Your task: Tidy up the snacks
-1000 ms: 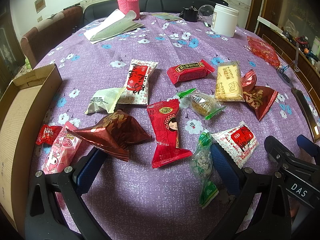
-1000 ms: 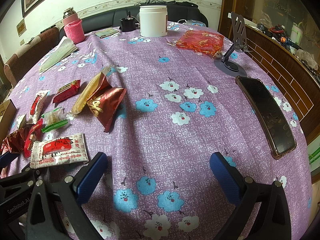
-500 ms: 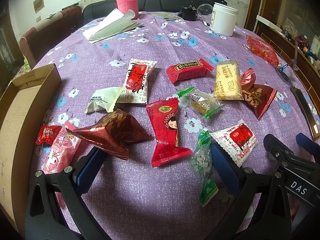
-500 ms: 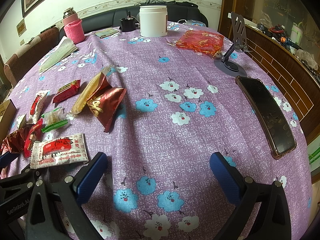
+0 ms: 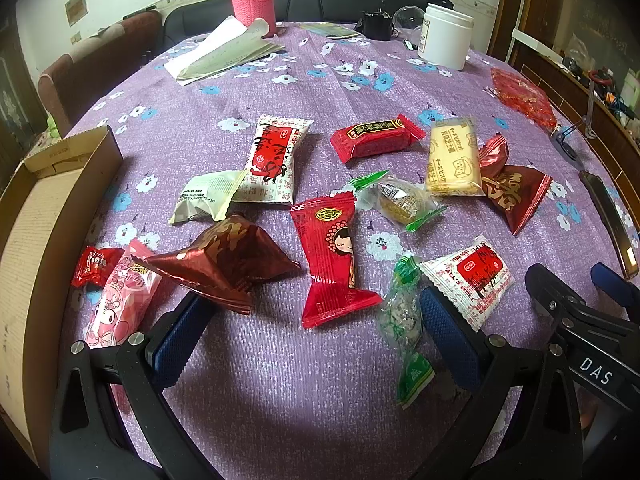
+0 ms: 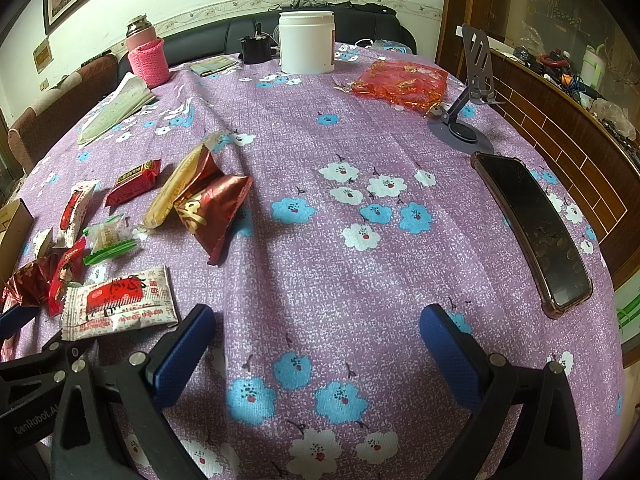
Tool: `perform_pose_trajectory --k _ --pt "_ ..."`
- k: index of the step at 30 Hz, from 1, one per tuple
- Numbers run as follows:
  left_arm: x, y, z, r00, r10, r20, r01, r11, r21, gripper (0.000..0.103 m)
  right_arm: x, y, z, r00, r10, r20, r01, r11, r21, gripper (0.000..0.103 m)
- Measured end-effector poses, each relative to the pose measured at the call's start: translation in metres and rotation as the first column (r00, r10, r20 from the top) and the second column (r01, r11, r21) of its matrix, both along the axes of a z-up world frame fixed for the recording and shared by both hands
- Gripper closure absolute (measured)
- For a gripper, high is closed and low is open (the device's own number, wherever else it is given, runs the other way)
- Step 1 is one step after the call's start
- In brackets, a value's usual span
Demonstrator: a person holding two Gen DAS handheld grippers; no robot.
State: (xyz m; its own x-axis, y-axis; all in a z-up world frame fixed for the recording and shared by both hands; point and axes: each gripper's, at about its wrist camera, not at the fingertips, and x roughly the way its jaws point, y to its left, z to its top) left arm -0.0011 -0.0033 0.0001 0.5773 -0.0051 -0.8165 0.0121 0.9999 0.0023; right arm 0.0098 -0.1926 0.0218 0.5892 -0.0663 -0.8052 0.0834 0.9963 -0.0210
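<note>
Several wrapped snacks lie on the purple flowered tablecloth [image 5: 280, 380]. My left gripper [image 5: 312, 320] is open and empty, low over the cloth. Between its fingers lie a red girl-print pack [image 5: 334, 256] and a green-ended candy [image 5: 402, 320]. A dark red foil pouch [image 5: 224, 264] rests over its left finger. A white-and-red pack [image 5: 472, 276] lies by its right finger. An open cardboard box [image 5: 36, 248] stands at the left. My right gripper [image 6: 314, 340] is open and empty over bare cloth, with the white-and-red pack [image 6: 120, 304] to its left.
A phone [image 6: 532, 228] lies near the table's right edge, with a phone stand [image 6: 464, 120] and a red mesh bag [image 6: 404, 84] behind it. A white jar [image 6: 306, 42], a pink-sleeved flask [image 6: 146, 58] and papers [image 5: 224, 54] stand at the far side.
The left wrist view has shifted very slightly. The snacks lie where they were and the right gripper has not moved.
</note>
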Motion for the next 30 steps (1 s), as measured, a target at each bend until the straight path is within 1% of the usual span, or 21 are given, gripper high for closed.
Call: perform_pose_trajectory --k 6,8,11,15,18,20,22,23,24,25,26,28,30 --pt "0.0 0.0 0.0 1.0 -0.001 -0.001 0.001 1.0 0.001 0.0 0.0 0.0 0.0 1.0 0.0 0.0 0.0 1.0 0.001 0.0" --pt "0.0 0.0 0.0 1.0 -0.011 -0.014 0.011 1.0 -0.001 0.0 0.0 0.0 0.0 1.0 0.001 0.0 -0.001 1.0 0.002 0.0" --pt "-0.003 -0.001 0.001 0.995 -0.086 -0.052 0.086 0.996 0.002 0.0 0.001 -0.002 0.0 1.0 0.021 -0.003 -0.021 1.0 0.003 0.0" --pt "-0.018 0.0 0.001 0.983 -0.177 -0.057 0.177 0.984 0.0 0.0 -0.002 -0.003 0.001 0.997 0.068 -0.024 -0.067 0.998 0.008 0.0" --pt "-0.021 -0.001 0.002 0.973 -0.218 -0.074 0.218 0.976 -0.001 0.0 0.0 -0.004 0.002 0.993 0.096 -0.066 -0.096 0.995 0.008 0.0" --pt "-0.022 -0.001 0.002 0.969 -0.236 -0.076 0.236 0.972 -0.006 0.0 0.0 -0.003 0.001 0.991 0.106 -0.079 -0.106 0.994 0.005 0.0" --pt "-0.026 0.004 0.004 0.968 -0.242 -0.065 0.24 0.97 -0.041 0.001 -0.004 -0.003 0.001 0.991 0.106 -0.082 -0.106 0.994 0.005 0.0" --pt "-0.03 0.008 0.007 0.969 -0.24 -0.057 0.235 0.969 -0.08 0.004 -0.005 -0.003 0.001 0.992 0.102 -0.081 -0.102 0.995 0.006 0.0" --pt "-0.033 0.012 0.011 0.97 -0.239 -0.049 0.233 0.966 -0.112 0.009 -0.007 -0.003 0.001 0.992 0.096 -0.077 -0.096 0.995 0.006 0.0" --pt "-0.038 0.016 0.016 0.971 -0.236 -0.03 0.23 0.964 -0.135 0.011 -0.009 -0.003 0.001 0.993 0.092 -0.071 -0.092 0.996 0.005 0.0" --pt "-0.043 0.018 0.023 0.973 -0.232 0.002 0.23 0.963 -0.138 0.011 -0.011 -0.003 0.001 0.994 0.086 -0.067 -0.086 0.996 0.001 0.0" --pt "-0.06 0.025 0.045 0.969 -0.224 0.107 0.236 0.965 -0.111 0.011 -0.014 -0.005 0.003 0.996 0.059 -0.067 -0.059 0.998 -0.002 0.0" --pt "-0.08 0.035 0.074 0.949 -0.207 0.237 0.232 0.969 -0.084 0.011 -0.023 -0.007 0.009 0.999 0.037 -0.029 -0.037 0.999 -0.007 0.0"
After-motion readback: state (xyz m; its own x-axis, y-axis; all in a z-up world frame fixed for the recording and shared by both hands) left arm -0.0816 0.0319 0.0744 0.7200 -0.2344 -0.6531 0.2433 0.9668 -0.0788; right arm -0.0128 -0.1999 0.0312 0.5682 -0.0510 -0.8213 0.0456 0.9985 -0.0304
